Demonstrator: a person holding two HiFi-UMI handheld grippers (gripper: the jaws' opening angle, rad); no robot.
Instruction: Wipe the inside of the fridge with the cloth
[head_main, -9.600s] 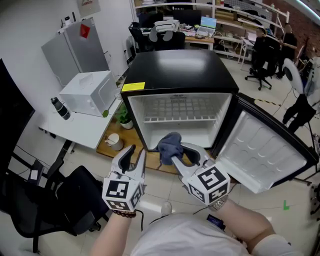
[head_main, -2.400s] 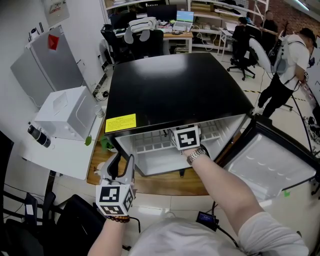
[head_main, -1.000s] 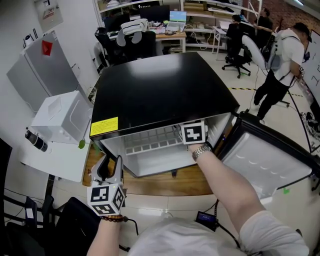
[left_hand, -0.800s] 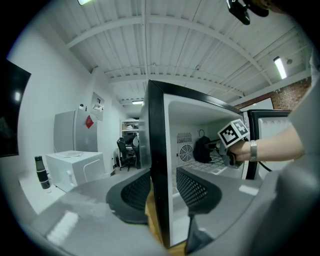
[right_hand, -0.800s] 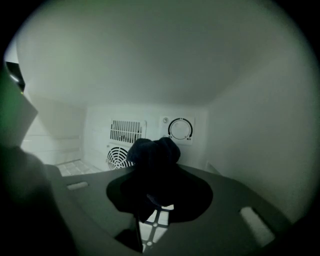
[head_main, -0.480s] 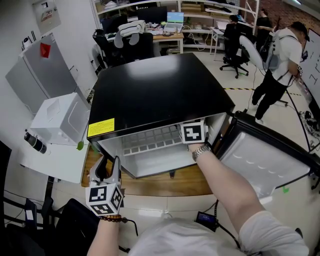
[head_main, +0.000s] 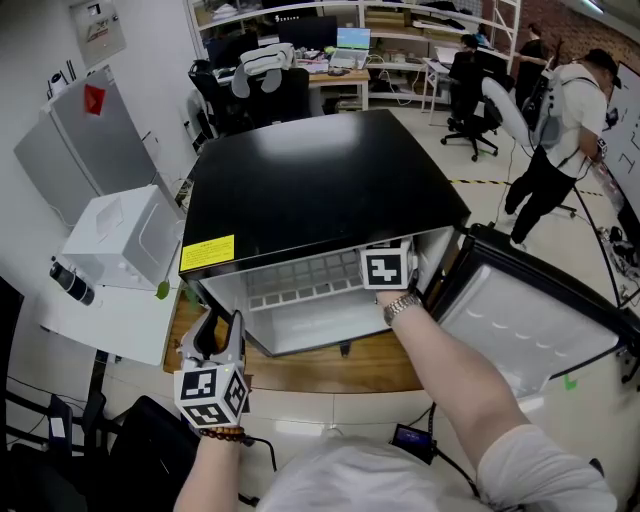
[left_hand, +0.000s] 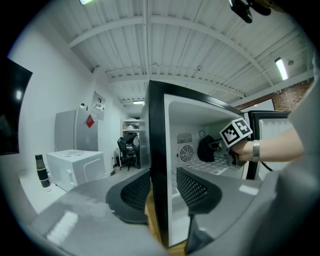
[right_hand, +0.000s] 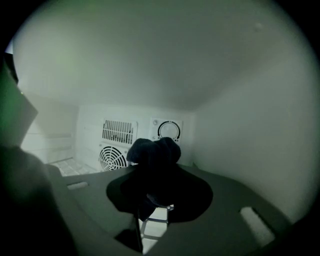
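The step in hand looks like wiping the upper right of the fridge interior. To do it well, the bunched cloth should be pressed flat against the white liner and drawn in slow, overlapping passes from the back of the fridge toward its opening. It should be kept from snagging on the fan grille or turning the thermostat dial on the fridge's back wall. A firm pinch matters, since a loose wad would likely slip out under pressure. The right gripper reaches into the fridge just above its wire shelf. Its jaws are narrowed and clenched on the dark cloth, which bulges out ahead of them, close in front of the fridge's back wall and beside its right wall. Whether the cloth actually touches a surface cannot be told. The left gripper hangs outside, low at the fridge's front left corner. Its jaws are spread wide and grasp nothing; the fridge's black front edge only shows beyond the gap, with neither pad pressing on it.
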